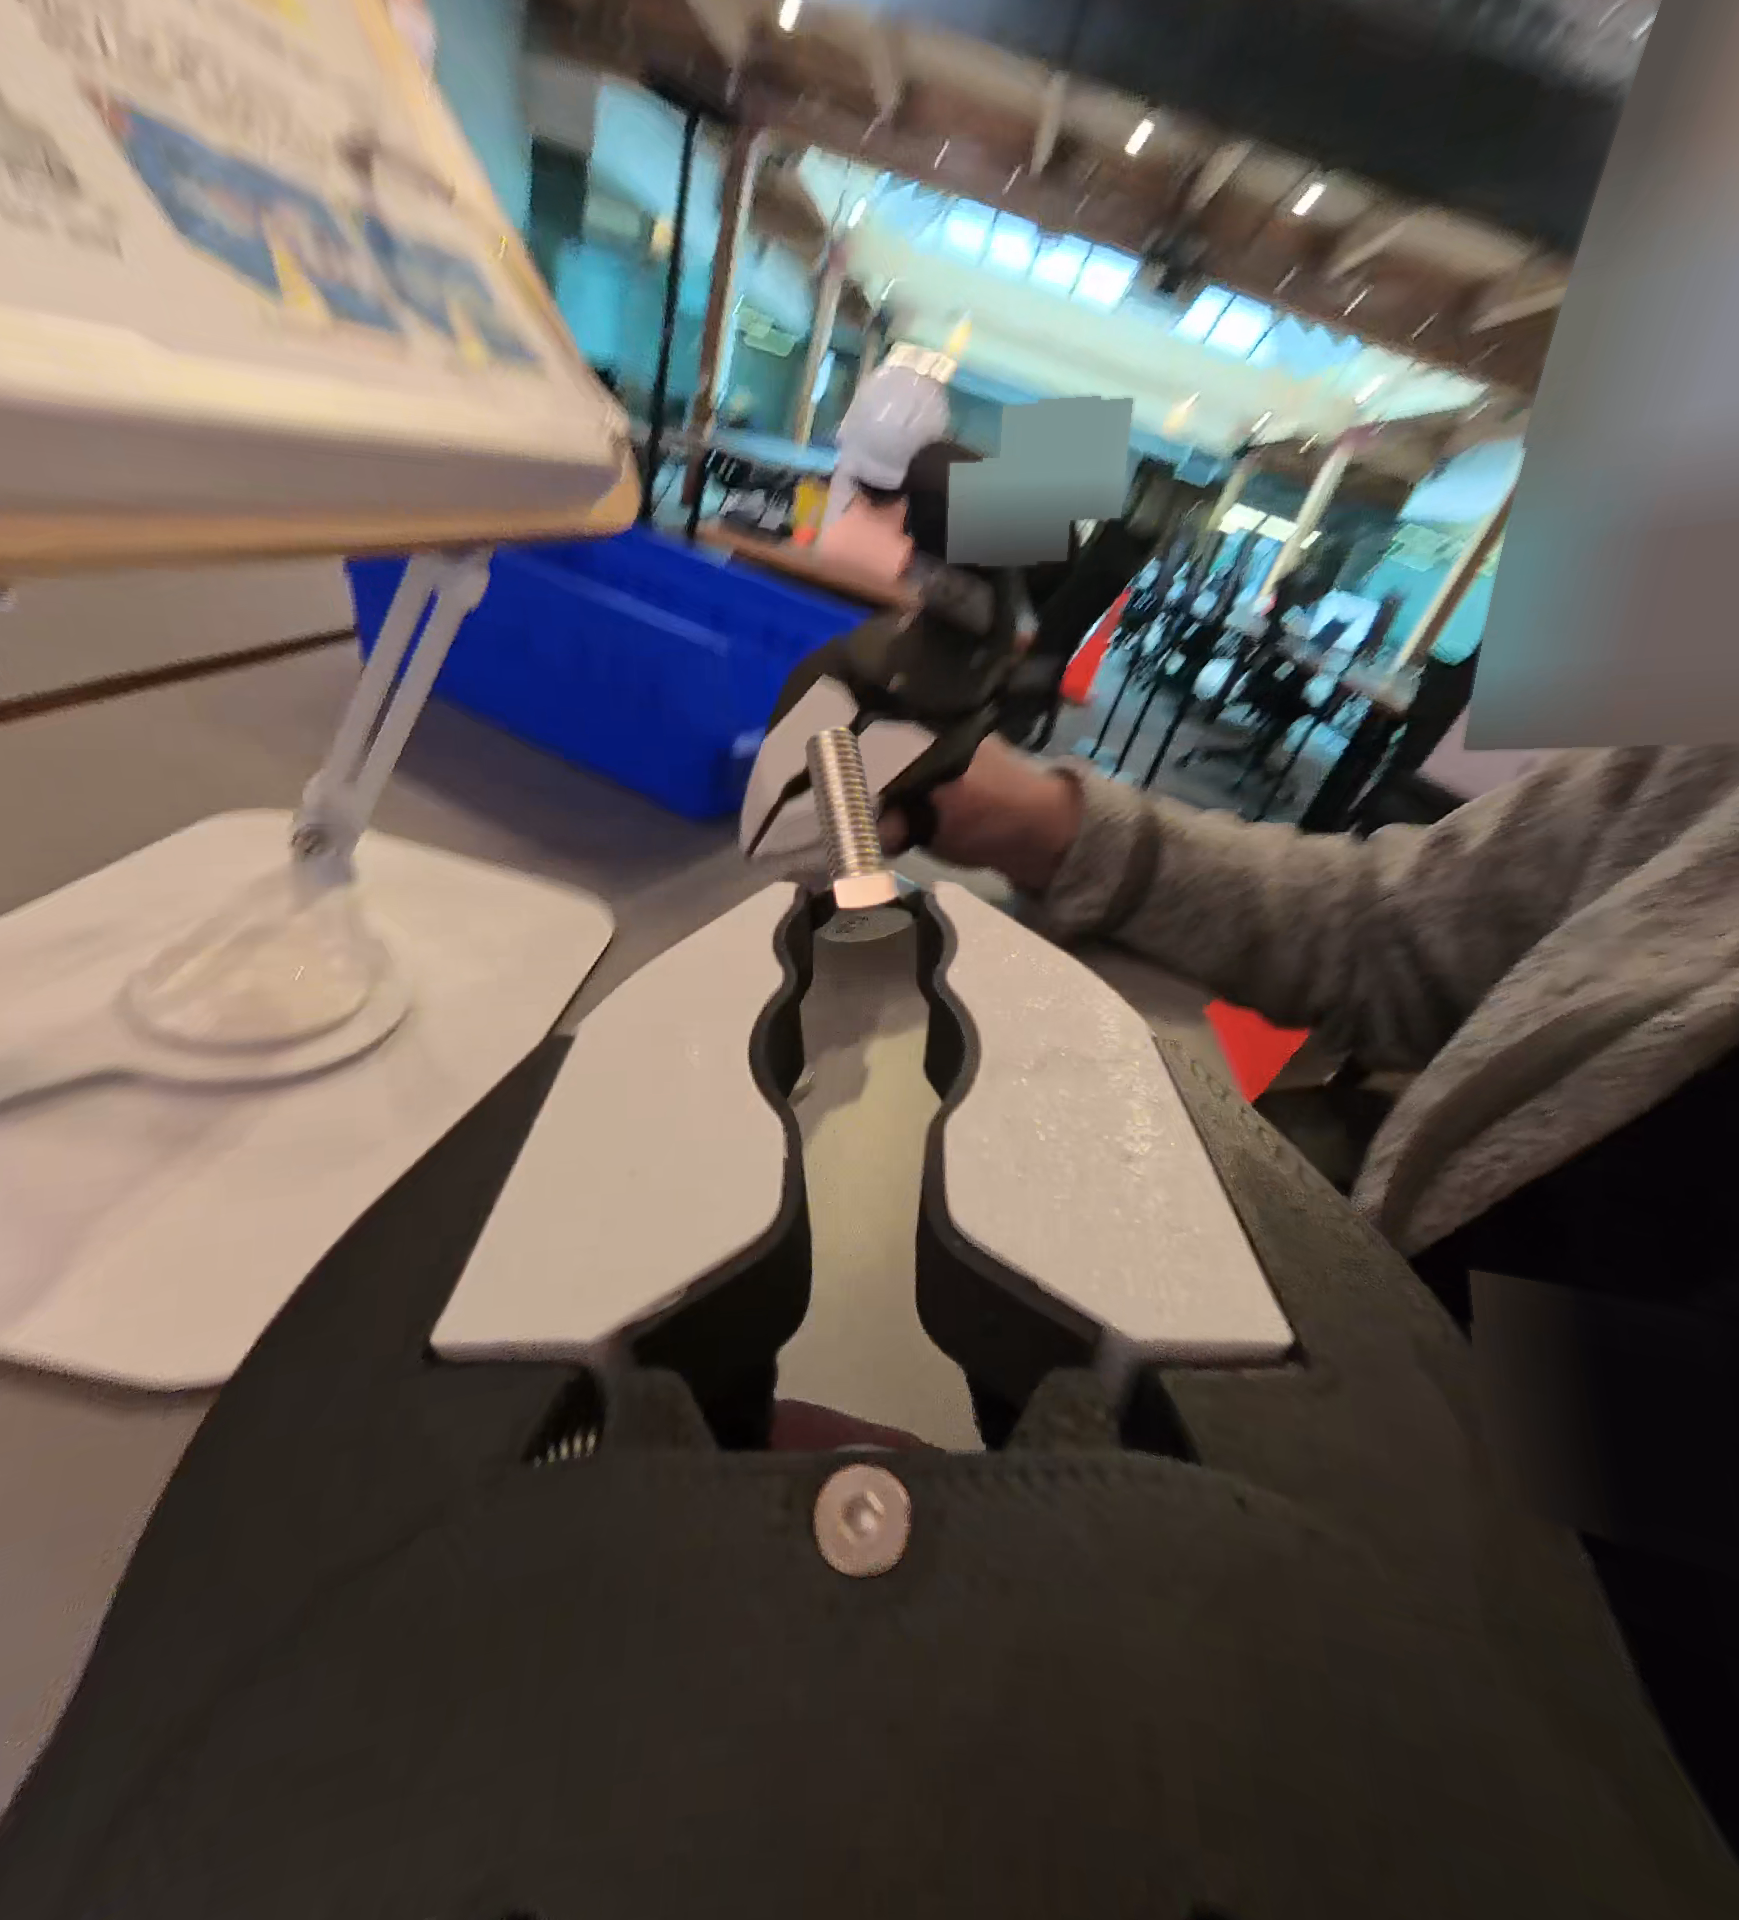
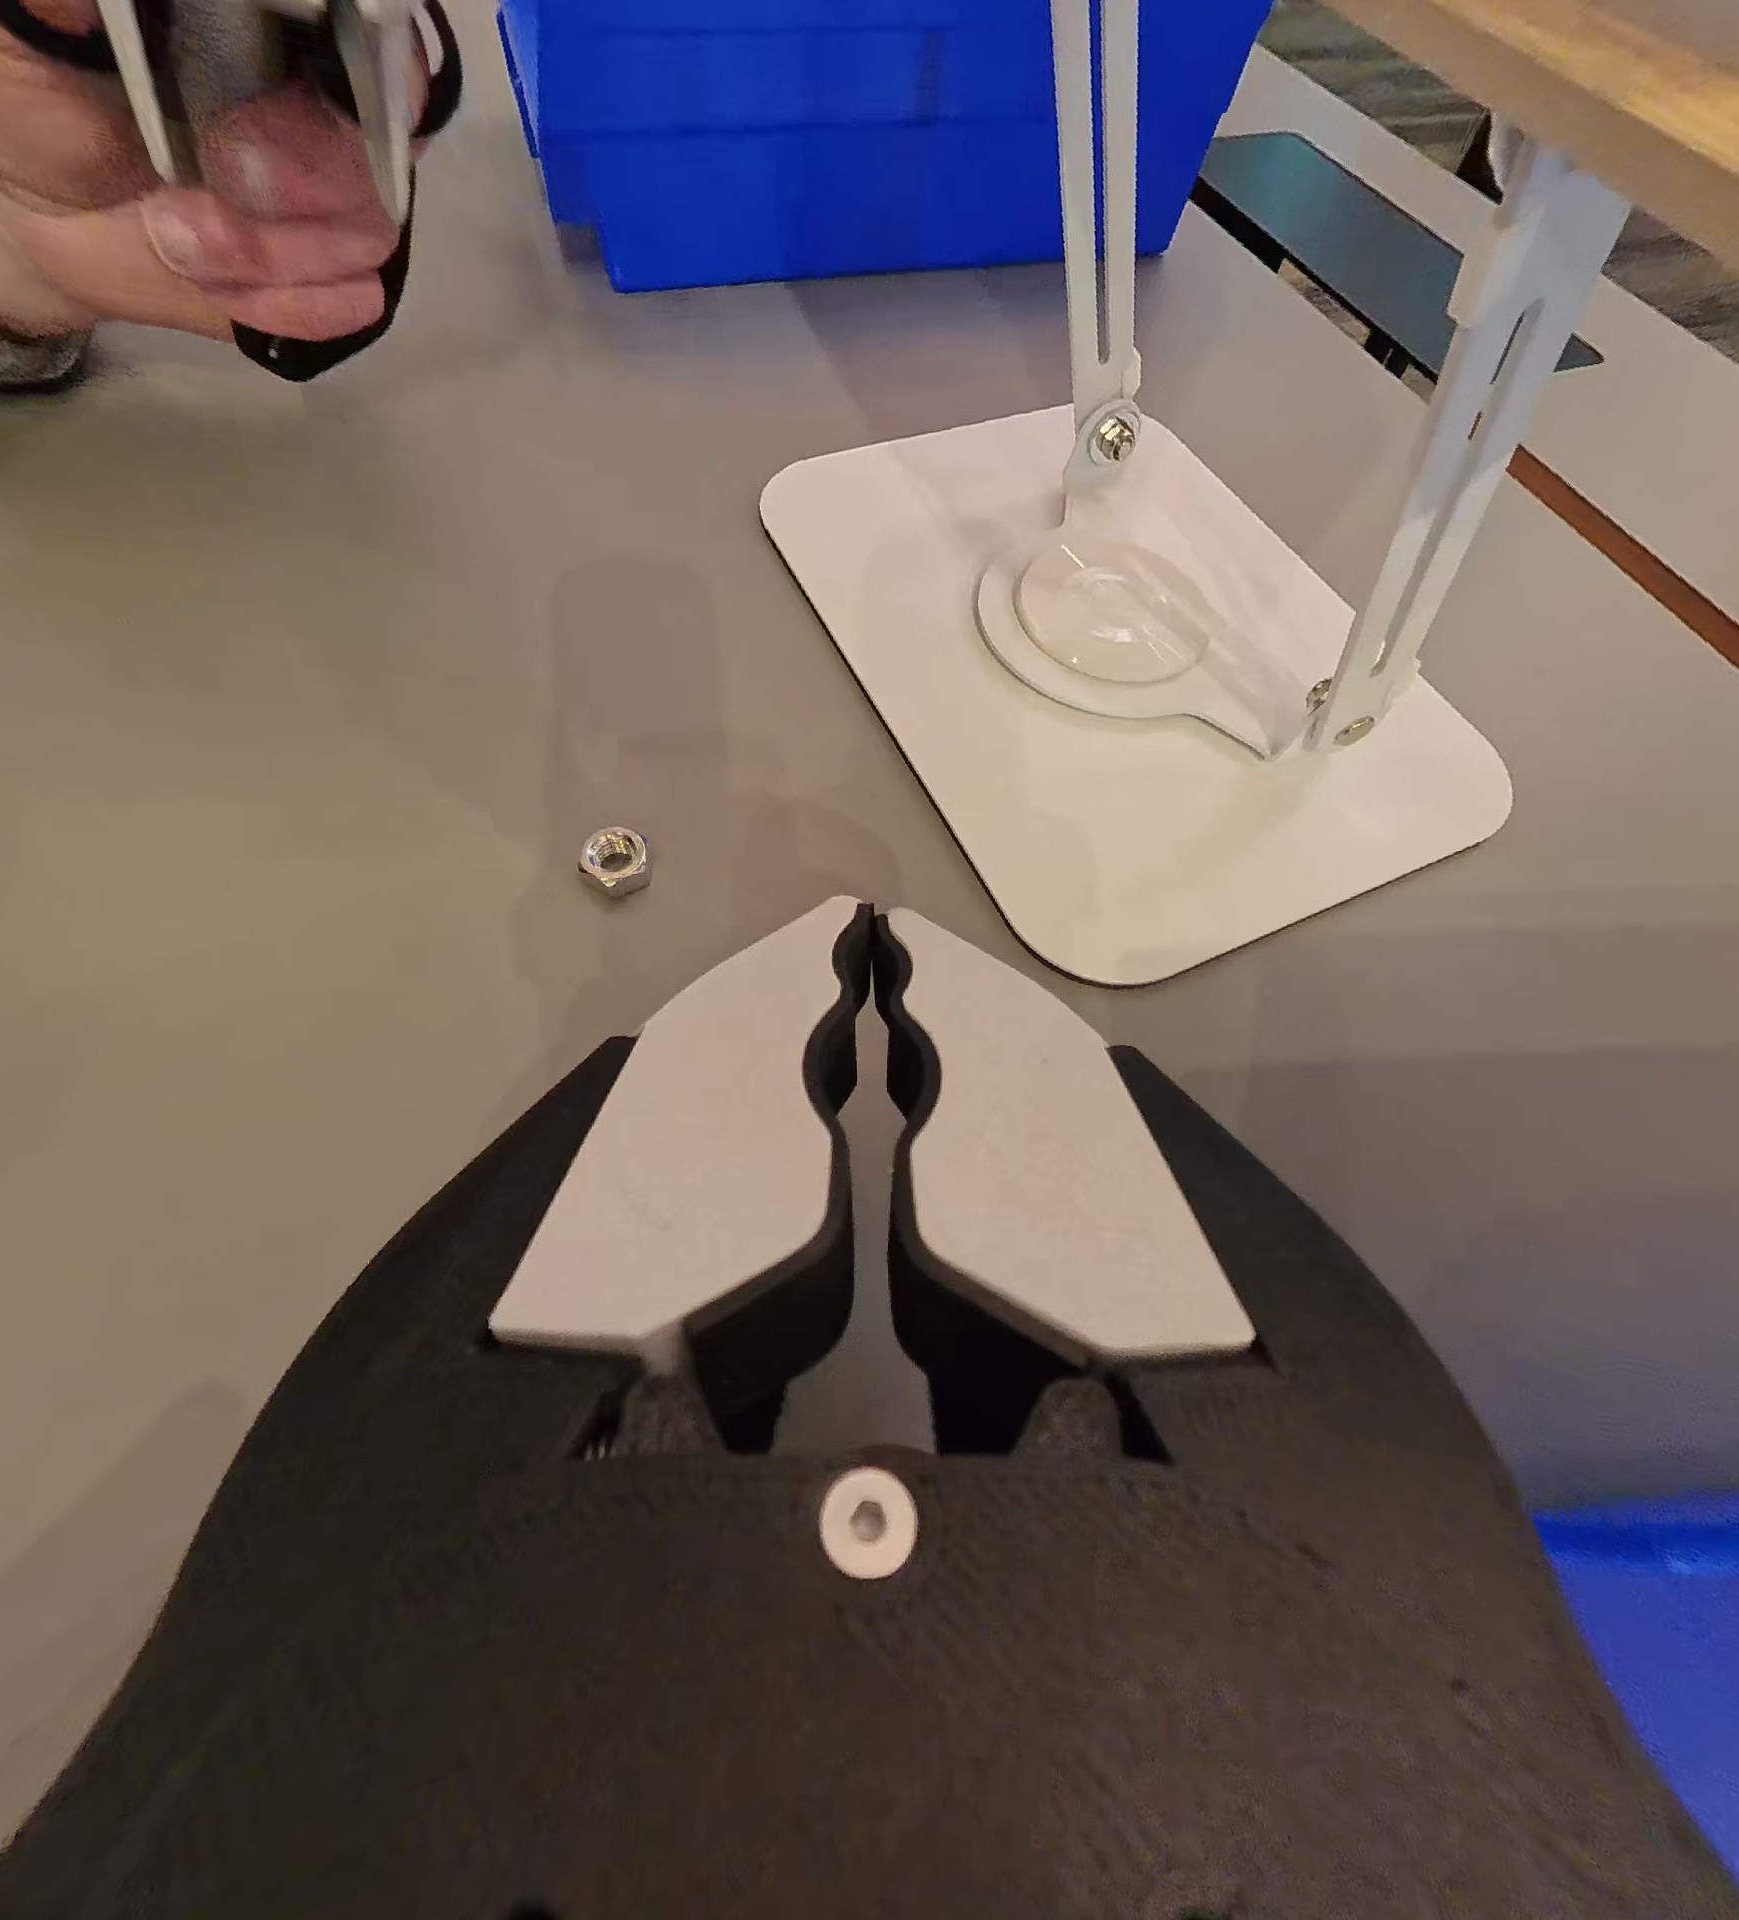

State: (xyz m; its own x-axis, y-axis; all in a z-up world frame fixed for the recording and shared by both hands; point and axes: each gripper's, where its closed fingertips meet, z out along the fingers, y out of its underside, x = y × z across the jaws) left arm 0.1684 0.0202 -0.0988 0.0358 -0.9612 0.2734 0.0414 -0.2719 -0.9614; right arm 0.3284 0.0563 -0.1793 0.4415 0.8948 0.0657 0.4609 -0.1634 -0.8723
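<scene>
The left claw [image 1: 857,914] grips a silver bolt [image 1: 844,805] by its hexagonal head, which sits between the two fingertips at the very front of the jaws. The threaded shaft stands up and away from the claw, toward 12 o'clock in the left wrist view, with a small lean to 11 o'clock. Held by the head like this, the whole thread stays free and bare, so nothing covers it. The jaws are narrow, only as wide as the bolt head, and the black pads seem to press on its two sides.

The right claw [image 2: 873,920] is closed and holds nothing; its tips meet above the grey counter [image 2: 273,727]. In the left wrist view it shows just behind the bolt, held by a hand [image 1: 990,821] in a grey sleeve.

A silver hex nut [image 2: 616,860] lies flat on the counter, its threaded hole facing up. From the right claw it is at about 10 o'clock, near the tips but not touching them. It lies apart from everything else.

At 2 o'clock from the right claw stands a white stand base [image 2: 1135,883], with thin white legs that carry a tilted board above. A blue bin [image 2: 844,187] sits farther away, at 12 o'clock.
</scene>
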